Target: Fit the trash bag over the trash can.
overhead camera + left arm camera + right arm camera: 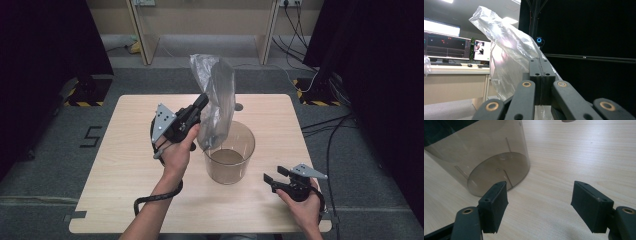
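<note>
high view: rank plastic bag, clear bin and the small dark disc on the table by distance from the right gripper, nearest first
From the right gripper, at the table's near right:
1. Clear bin, just to its left at mid-table.
2. Plastic bag, held up over the bin's far-left rim.
3. Small dark disc, near the far edge.

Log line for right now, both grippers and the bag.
left gripper: shut on plastic bag | bag: above clear bin | right gripper: open, idle

We see a thin, crinkled, glossy clear plastic bag [216, 95], a smooth, smoky see-through plastic cylinder bin [229, 159] at centre frame, a pale matt wood-grain table [135, 165], matt black plastic jaw pads [494, 205] at the bottom.
</note>
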### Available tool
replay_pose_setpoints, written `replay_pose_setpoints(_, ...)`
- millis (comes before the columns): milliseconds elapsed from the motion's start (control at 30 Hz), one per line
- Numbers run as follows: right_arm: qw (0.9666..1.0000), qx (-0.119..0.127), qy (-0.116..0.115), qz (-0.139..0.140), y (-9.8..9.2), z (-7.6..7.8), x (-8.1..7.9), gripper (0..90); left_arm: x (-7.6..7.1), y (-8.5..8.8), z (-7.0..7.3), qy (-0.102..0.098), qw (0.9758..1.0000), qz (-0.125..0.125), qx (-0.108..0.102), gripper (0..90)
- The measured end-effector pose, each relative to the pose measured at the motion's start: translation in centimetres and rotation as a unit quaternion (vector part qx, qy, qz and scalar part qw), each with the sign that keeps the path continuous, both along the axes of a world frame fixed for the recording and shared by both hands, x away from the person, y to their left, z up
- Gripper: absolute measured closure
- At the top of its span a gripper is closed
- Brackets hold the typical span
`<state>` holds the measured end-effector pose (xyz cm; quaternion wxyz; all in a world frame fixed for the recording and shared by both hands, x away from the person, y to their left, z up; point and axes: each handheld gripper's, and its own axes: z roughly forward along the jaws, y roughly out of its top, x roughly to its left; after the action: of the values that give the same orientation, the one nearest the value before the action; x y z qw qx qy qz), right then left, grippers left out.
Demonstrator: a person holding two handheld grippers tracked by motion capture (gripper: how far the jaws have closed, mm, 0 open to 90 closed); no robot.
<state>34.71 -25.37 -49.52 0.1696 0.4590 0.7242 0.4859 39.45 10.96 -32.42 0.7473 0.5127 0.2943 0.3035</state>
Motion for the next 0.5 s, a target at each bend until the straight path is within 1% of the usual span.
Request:
replay_pose_setpoints(300,1.0000,0.000,0.001,0.000,0.0,0.0,0.0,29.1,0.2,-0.6,-0.2,0.003,1.0000,-0.004,0.003,90.0)
replay_pose_setpoints(500,1.0000,0.000,0.000,0.000,0.0,0.0,0.0,29.1,0.4,-1.2,-0.3,0.002,0.9999,-0.008,0.009,90.0)
